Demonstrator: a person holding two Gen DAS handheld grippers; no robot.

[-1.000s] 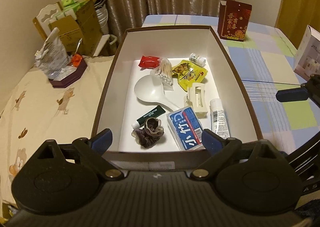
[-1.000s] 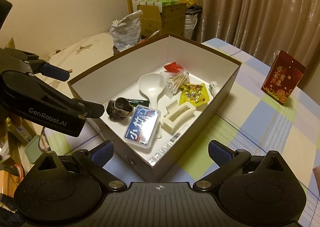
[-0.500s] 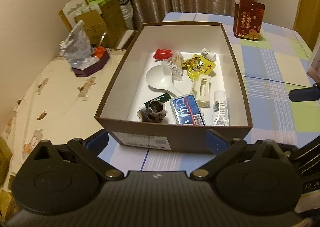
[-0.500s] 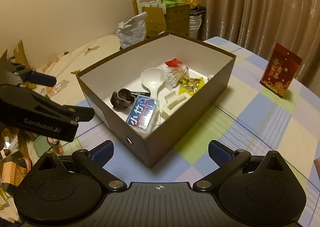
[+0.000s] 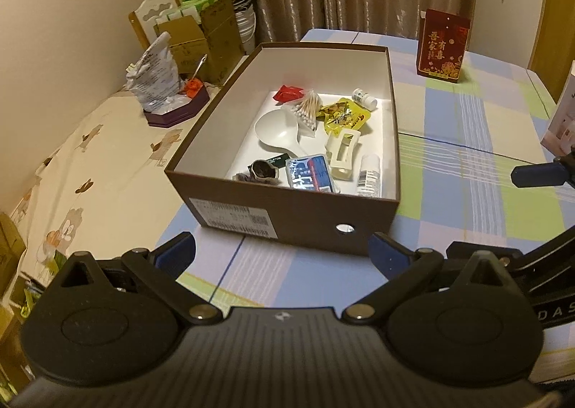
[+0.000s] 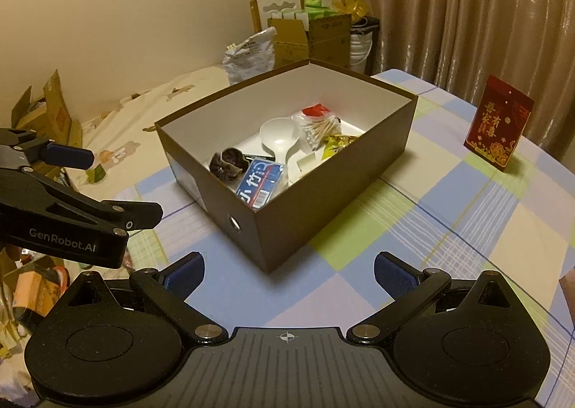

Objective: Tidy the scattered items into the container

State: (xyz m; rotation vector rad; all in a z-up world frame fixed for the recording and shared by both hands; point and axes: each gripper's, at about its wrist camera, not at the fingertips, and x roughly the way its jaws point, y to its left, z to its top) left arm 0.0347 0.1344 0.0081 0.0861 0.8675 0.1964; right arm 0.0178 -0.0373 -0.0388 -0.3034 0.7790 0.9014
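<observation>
- I have both tongs gaping and empty: left tongs, right tongs, each short of the box on the table.
- The small items all lie inside it, so I'd scan the cloth before finishing.
- The blue pack at 12 o'clock reads "小竹"; the other rig's arm reads "GenRobot.AI".

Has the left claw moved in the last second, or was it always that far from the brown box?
Yes. The left claw has backed away from the brown box: its fingertips were at the near wall, and now tablecloth shows between.
</observation>
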